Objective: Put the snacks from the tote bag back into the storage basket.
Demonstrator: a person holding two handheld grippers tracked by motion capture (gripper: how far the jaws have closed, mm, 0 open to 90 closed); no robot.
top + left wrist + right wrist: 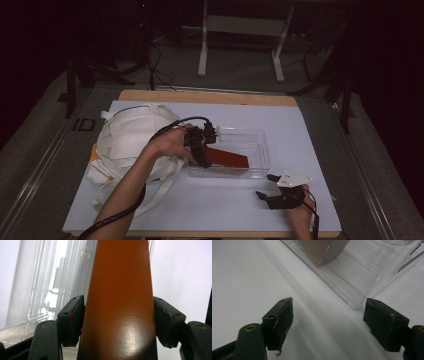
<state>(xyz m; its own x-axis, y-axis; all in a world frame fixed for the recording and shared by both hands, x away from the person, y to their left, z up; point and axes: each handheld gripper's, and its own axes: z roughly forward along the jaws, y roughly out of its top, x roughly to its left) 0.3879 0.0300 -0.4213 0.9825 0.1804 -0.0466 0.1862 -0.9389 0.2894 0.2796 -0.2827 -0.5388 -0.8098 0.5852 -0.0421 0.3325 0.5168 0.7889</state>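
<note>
A flat reddish-brown packet [227,158] slants into a clear plastic tray [262,150] at the middle of the table. My left gripper [206,159] is shut on the packet's left end. In the left gripper view the packet [120,302] sits between both pads [72,320], with the tray [50,290] beyond it. My right gripper [266,186] rests open on the white sheet near the front right, just short of the tray's front corner. In the right gripper view its gripper [329,320] holds nothing; the tray [352,282] and the packet's end [322,250] lie ahead.
A white cloth bag [130,140] with loose straps lies left of the tray, under the left forearm. A white sheet [300,125] covers the wooden table. A metal stand [240,30] and cables are on the floor beyond the far edge.
</note>
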